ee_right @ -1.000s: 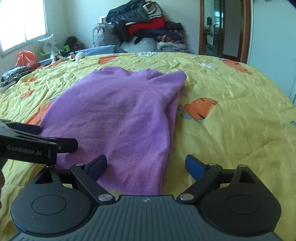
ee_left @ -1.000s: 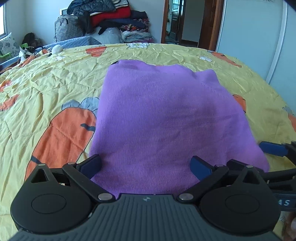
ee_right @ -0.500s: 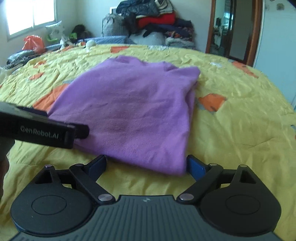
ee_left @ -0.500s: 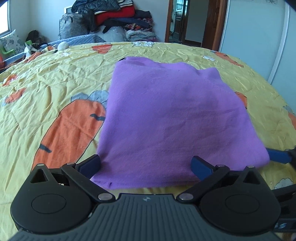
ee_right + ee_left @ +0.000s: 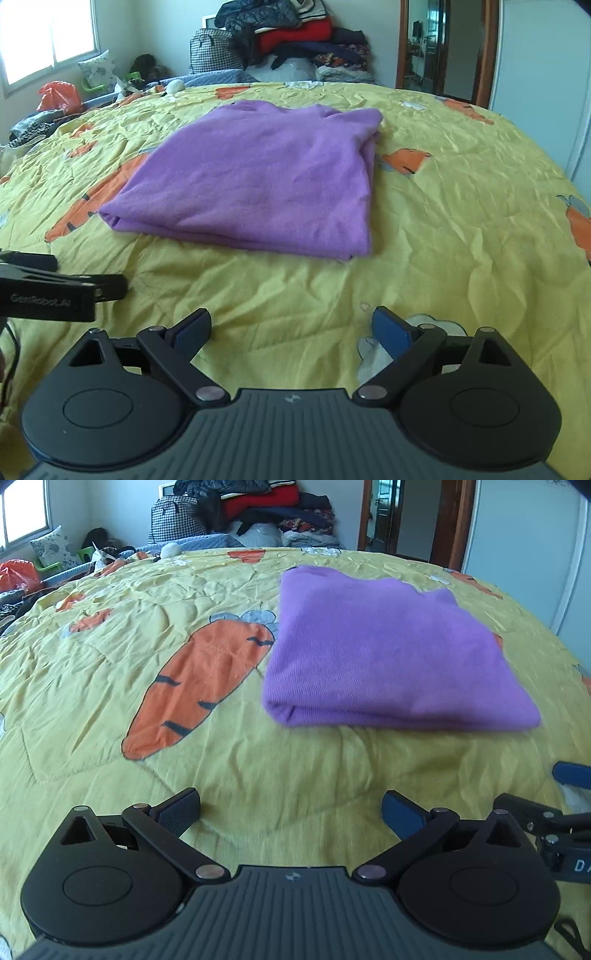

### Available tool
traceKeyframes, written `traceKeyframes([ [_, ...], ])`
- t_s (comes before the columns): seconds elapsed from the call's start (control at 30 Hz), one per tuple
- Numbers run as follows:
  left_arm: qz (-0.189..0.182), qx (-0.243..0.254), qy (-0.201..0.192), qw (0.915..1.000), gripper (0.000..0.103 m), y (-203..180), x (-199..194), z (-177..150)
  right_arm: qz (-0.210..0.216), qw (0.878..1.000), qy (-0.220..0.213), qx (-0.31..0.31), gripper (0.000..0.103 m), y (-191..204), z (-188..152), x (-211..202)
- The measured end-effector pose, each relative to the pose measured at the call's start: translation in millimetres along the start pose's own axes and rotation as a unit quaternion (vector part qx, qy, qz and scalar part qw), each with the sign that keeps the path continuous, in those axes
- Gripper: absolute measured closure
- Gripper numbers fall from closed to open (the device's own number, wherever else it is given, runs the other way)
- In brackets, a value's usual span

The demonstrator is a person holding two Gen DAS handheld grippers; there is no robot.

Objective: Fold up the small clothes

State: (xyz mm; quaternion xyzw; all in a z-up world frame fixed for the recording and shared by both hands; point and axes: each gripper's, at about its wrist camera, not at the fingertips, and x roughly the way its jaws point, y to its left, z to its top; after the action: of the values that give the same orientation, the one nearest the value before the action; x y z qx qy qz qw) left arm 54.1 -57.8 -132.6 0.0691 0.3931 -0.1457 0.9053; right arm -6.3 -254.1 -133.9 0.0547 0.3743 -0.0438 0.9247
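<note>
Purple garment (image 5: 391,653) sits folded on the yellow carrot-print bedspread (image 5: 110,686), left gripper (image 5: 291,808) and right gripper (image 5: 291,328) both spread and empty, well clear; risk: soft quilt lets top layer slump, or a fingertip snags an edge if they re-approach.

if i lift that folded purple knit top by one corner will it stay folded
Probably not. The folded purple knit top looks soft and limp: its stacked layers sag at the near edge, so a single-corner lift would likely let them droop open. It looks light, and pushing it across the wrinkled yellow carrot-print bedspread would likely bunch it rather than slide it.
</note>
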Motion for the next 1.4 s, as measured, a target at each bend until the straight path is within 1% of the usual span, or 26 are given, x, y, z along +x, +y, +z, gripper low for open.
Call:
traceKeyframes([
  [0.1,-0.018,0.003,0.001,0.9998,0.0,5.8,-8.9,-4.1,-0.004,1.0,0.002,-0.012,0.008,-3.0,-5.1,-5.5],
  [0.13,-0.031,0.003,-0.013,0.9994,0.0,8.8,-15.9,-1.6,-0.003,1.0,0.001,-0.011,0.008,-5.8,-5.1,-8.3],
  [0.2,-0.052,0.001,-0.068,0.9963,0.0,14.1,-31.0,15.3,0.013,1.0,-0.016,-0.004,0.008,-15.1,5.8,-13.5],
  [0.27,-0.084,-0.004,-0.081,0.9932,0.0,16.9,-25.2,53.5,0.021,0.998,-0.059,0.008,0.008,-27.6,30.0,-16.1],
  [0.33,-0.115,-0.007,-0.086,0.9896,0.0,19.4,-4.2,98.7,0.034,0.995,-0.095,0.017,0.008,-42.6,66.4,-5.9],
  [0.4,-0.14,-0.025,-0.101,0.9847,0.0,28.7,25.0,144.8,0.033,0.993,-0.114,0.011,0.008,-55.4,105.4,14.6],
  [0.47,-0.142,-0.045,-0.071,0.9863,0.0,37.5,64.9,191.6,0.043,0.994,-0.104,0.013,0.008,-69.7,142.3,43.3],
  [0.5,-0.158,-0.067,-0.045,0.9841,0.0,43.9,89.3,213.6,0.051,0.994,-0.093,0.029,0.008,-79.8,158.0,58.0],
  [0.57,-0.206,-0.103,-0.009,0.973,0.001,58.9,131.4,248.3,0.078,0.991,-0.082,0.076,0.008,-105.2,181.8,85.4],
  [0.63,-0.213,-0.133,0.021,0.9678,0.002,71.2,166.8,274.5,0.099,0.984,-0.067,0.129,0.008,-129.3,198.1,108.8],
  [0.67,-0.221,-0.146,0.04,0.9635,0.003,75.3,184.6,284.1,0.124,0.979,-0.064,0.146,0.008,-138.8,203.5,116.8],
  [0.73,-0.249,-0.169,0.08,0.9503,0.005,79.8,216.3,295.7,0.178,0.97,-0.048,0.159,0.008,-148.5,213.9,131.7],
  [0.77,-0.257,-0.17,0.094,0.9469,0.006,79.8,230.1,299.9,0.199,0.967,-0.045,0.154,0.008,-148.6,220.1,137.5],
  [0.83,-0.24,-0.163,0.127,0.9485,0.006,77.4,255.6,305.4,0.239,0.959,-0.037,0.147,0.008,-142.9,230.6,147.5],
  [0.87,-0.242,-0.157,0.13,0.9487,0.006,75.9,263.6,306.3,0.254,0.956,-0.026,0.146,0.008,-137.0,233.8,151.8],
  [0.9,-0.254,-0.145,0.116,0.9492,0.007,75.3,266.7,308.1,0.267,0.954,-0.018,0.133,0.008,-127.0,235.6,154.5],
  [0.93,-0.261,-0.138,0.116,0.9482,0.018,75.7,269.0,309.9,0.275,0.955,-0.018,0.108,0.008,-112.7,236.2,154.7],
  [0.97,-0.271,-0.134,0.123,0.9451,0.05,75.0,271.6,311.6,0.271,0.959,-0.014,0.082,0.008,-98.0,236.2,155.3],
  [1.0,-0.276,-0.126,0.132,0.9437,0.071,74.2,275.6,313.4,0.267,0.962,-0.006,0.06,0.008,-83.0,235.0,156.8],
  [1.03,-0.267,-0.115,0.137,0.9468,0.093,71.8,278.6,314.8,0.275,0.961,-0.001,0.041,0.008,-67.6,231.4,156.5],
  [1.1,-0.261,-0.089,0.145,0.9502,0.094,66.1,286.2,318.2,0.284,0.958,0.015,0.016,0.008,-44.9,225.1,159.3],
  [1.17,-0.249,-0.067,0.135,0.9567,0.095,60.7,289.2,323.4,0.265,0.964,0.028,0.002,0.008,-29.6,221.3,165.7],
  [1.23,-0.255,-0.063,0.129,0.9562,0.096,58.7,292.8,330.8,0.246,0.969,0.025,-0.015,0.008,-21.3,219.3,167.6],
  [1.3,-0.253,-0.054,0.119,0.9586,0.099,55.9,292.3,337.7,0.238,0.971,0.024,-0.013,0.009,-19.7,216.8,165.4],
  [1.37,-0.255,-0.047,0.108,0.9596,0.099,55.8,292.9,338.9,0.247,0.969,0.015,0.003,0.008,-21.4,212.1,155.5],
  [1.4,-0.234,-0.044,0.11,0.9651,0.099,55.7,298.3,337.5,0.25,0.968,0.01,0.006,0.008,-21.9,207.7,152.8],
])
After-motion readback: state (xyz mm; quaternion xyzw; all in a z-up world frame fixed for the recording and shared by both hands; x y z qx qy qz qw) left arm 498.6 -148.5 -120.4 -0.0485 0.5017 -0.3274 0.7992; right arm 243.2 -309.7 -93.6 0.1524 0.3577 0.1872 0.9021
